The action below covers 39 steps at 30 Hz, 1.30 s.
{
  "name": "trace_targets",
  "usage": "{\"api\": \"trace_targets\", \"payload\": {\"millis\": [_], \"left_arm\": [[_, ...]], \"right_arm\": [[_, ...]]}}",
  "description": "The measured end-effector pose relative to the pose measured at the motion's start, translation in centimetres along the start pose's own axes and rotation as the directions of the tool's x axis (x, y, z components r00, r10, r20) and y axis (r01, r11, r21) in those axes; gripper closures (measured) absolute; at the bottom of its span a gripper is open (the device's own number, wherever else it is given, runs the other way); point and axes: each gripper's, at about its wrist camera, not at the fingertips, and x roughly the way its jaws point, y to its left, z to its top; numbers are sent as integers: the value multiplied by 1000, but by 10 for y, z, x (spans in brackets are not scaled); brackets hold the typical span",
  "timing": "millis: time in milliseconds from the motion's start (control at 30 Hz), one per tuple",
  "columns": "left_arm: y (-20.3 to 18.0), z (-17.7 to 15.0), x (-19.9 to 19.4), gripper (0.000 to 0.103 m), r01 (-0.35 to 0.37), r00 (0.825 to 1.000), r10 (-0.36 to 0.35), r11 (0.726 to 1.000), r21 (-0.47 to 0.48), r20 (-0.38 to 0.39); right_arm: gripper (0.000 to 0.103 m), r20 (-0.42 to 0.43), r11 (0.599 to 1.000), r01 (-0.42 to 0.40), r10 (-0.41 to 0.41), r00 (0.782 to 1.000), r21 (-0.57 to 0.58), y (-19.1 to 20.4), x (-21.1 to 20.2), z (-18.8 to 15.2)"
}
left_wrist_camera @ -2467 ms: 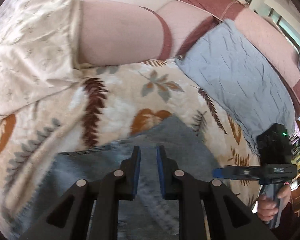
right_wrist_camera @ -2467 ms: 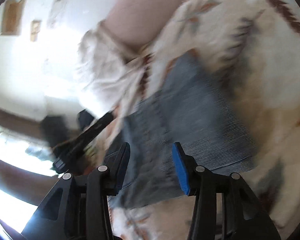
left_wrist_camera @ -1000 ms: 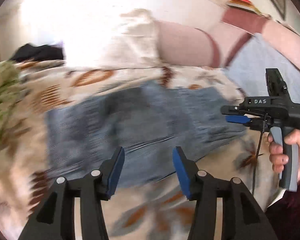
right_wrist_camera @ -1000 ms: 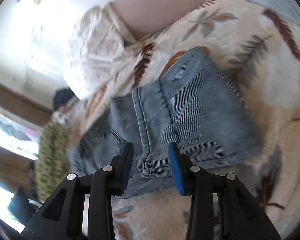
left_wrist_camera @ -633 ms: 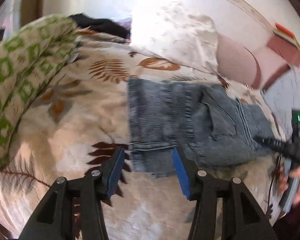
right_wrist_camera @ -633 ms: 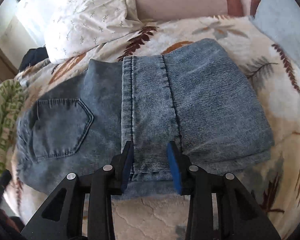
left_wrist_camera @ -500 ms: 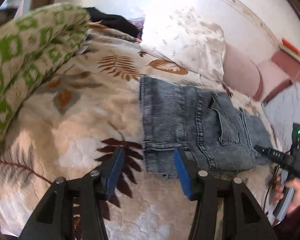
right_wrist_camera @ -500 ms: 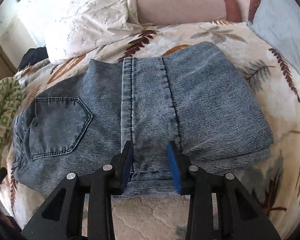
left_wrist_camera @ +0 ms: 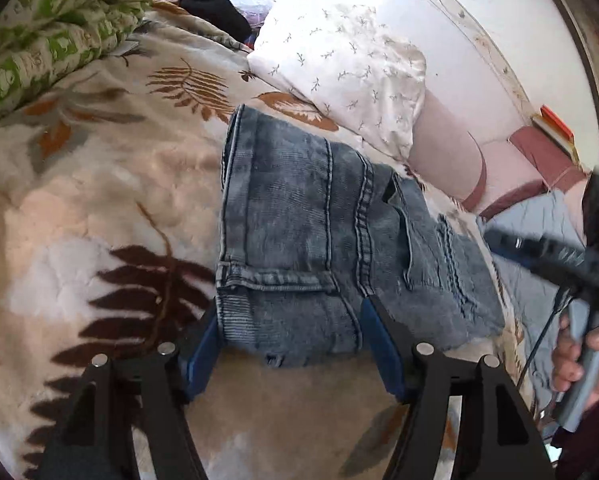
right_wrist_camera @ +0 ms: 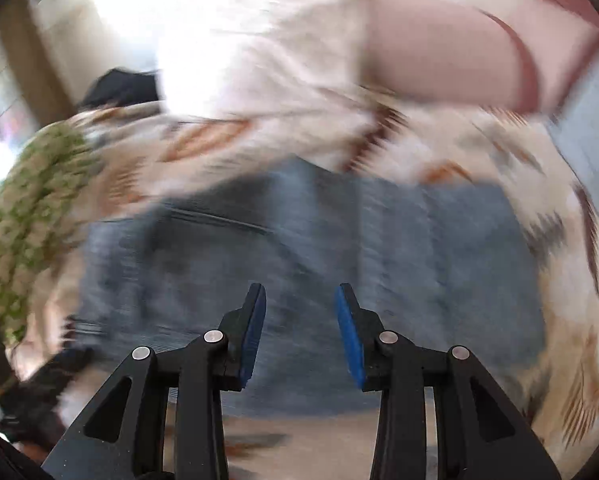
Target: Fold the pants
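Observation:
Folded blue denim pants lie flat on a leaf-patterned blanket. My left gripper is open, its blue pads straddling the near edge of the pants at the waistband end. The right gripper shows in the left wrist view at the far right, held above the other end of the pants. In the blurred right wrist view my right gripper is open and empty over the pants.
A white patterned pillow and a pink bolster lie beyond the pants. A green patterned quilt sits at the left. A grey-blue pillow lies at the right. Dark clothing lies at the back.
My left gripper has swung to the waistband end and come in close, its pads now astride the pants' edge. My right gripper has let go, opened a little wider and is moving fast.

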Motion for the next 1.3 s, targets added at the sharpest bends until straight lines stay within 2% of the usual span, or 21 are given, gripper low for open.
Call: {"api": "trace_targets", "payload": {"millis": [133,167,300,433,533,667,833,933,1000,1100,1233,1300], "left_arm": [[3,1,3,44,6,1000,-6,1000,-20,6],[4,0,2,51,2,1000,-2,1000,-25,7],[9,-2,2,57,8,1000,-7,999,-53,9],[14,-1,1,60,20,1000,-20,996,-90,7],[15,-1,0,61,25,1000,-25,994,-103,6],[14,-3,0,61,15,1000,-14,994,-104,10],[11,-4,0,58,4,1000,-2,994,-110,14],[10,-5,-1,50,16,1000,-14,993,-118,17],[7,-7,-1,41,27,999,-24,992,-121,22],[3,-8,-3,34,28,999,-25,994,-106,26],[-1,-9,-4,34,24,999,-21,995,-94,31],[0,-9,-3,37,21,999,-18,996,-87,33]], "right_arm": [[59,-52,977,-139,132,990,-161,71,10,32],[56,-69,968,-159,148,987,-192,85,15,37],[34,-147,919,-212,172,974,-331,142,38,58],[34,-212,874,-250,174,962,-416,187,60,72],[34,-253,841,-249,138,957,-481,214,79,78],[34,-313,820,-261,106,944,-510,229,100,80],[34,-339,805,-251,67,939,-537,235,112,76],[34,-332,796,-233,43,942,-558,237,116,71],[34,-335,790,-228,31,942,-569,238,117,67],[34,-329,781,-216,14,944,-585,236,116,63],[34,-335,780,-214,7,942,-588,234,116,62],[34,-335,781,-214,6,942,-587,235,119,62]]}}
